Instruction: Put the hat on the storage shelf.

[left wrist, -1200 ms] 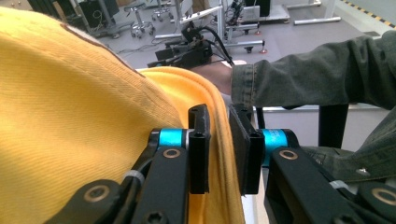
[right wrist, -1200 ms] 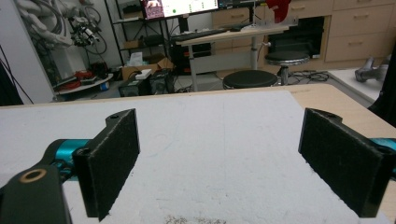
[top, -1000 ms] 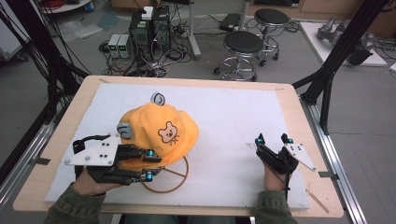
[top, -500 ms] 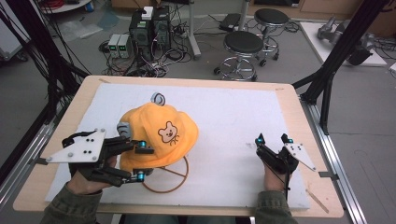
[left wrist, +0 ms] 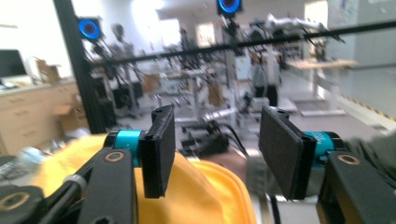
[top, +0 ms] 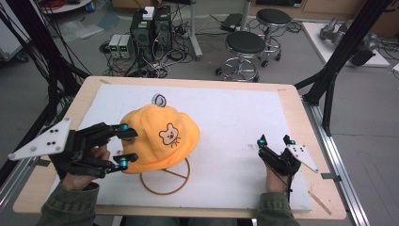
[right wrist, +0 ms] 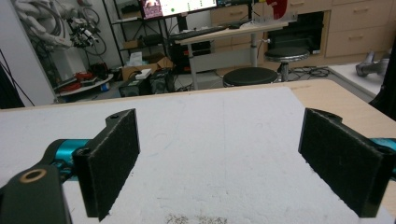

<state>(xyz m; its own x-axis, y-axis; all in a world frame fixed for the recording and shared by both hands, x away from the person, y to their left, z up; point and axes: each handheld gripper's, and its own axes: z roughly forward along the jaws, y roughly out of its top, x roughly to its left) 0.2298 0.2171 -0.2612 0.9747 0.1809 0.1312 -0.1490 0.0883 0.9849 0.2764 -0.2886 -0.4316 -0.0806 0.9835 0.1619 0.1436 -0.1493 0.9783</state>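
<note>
Table (top: 291, 101) | high view: bear face on hat (top: 160, 141) | left gripper (left wrist: 215, 154) view: plain brim

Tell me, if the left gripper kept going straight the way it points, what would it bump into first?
Most likely the orange hat. The left gripper points sideways at the hat's brim, jaws just opened with the brim edge near them, not pinched. In the left gripper view the hat sits low, so it might skim over the top.
</note>
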